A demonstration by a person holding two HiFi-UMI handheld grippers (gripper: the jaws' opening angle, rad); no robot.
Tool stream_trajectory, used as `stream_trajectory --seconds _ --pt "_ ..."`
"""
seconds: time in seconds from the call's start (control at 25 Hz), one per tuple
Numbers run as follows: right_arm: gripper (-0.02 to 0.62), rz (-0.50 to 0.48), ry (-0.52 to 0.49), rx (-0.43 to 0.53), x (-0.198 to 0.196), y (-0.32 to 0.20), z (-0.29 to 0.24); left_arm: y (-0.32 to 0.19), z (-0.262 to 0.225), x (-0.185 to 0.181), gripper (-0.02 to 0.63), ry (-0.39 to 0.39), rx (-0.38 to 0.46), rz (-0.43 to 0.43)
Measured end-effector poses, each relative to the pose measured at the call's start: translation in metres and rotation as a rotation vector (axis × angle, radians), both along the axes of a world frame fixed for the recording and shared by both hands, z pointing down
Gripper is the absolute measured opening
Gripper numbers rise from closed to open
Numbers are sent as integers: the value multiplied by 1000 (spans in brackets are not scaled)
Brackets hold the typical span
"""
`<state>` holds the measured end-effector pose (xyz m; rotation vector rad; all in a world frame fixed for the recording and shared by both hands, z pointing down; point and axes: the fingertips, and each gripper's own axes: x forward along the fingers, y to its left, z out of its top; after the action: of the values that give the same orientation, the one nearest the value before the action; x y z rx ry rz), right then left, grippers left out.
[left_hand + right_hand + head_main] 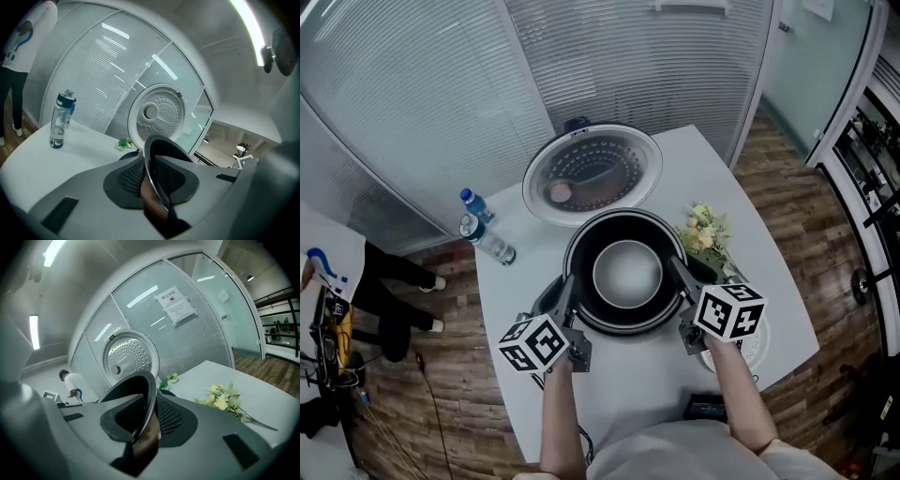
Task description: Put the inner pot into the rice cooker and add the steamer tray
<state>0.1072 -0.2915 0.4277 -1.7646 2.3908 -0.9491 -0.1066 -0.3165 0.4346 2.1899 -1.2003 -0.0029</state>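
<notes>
Head view: left hand-held gripper (pixel 570 285) and right hand-held gripper (pixel 679 272), jaws narrow, tight on inner pot (pixel 626 274) rim.

Two clear blue-capped plastic bottles (pixel 486 239) sit by the white table's (pixel 628 380) left edge, a pale yellow flower bunch (pixel 705 234) by its right.

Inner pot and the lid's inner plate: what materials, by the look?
The inner pot: likely metal under a dark nonstick-type coating; thin glossy rim, dull grey sheen inside. The lid's inner plate: probably bare metal; satin silver, stamped dimples.
</notes>
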Motion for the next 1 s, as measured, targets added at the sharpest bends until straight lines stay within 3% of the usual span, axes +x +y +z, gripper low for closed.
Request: stream_trajectory --seconds 0.64,1.0 --pt "100 -42 70 -32 -3 -7 19 -5 22 1 75 -130 -15 2" --pt "118 -80 178 -30 -5 -7 21 -5 29 1 89 -257 7 8"
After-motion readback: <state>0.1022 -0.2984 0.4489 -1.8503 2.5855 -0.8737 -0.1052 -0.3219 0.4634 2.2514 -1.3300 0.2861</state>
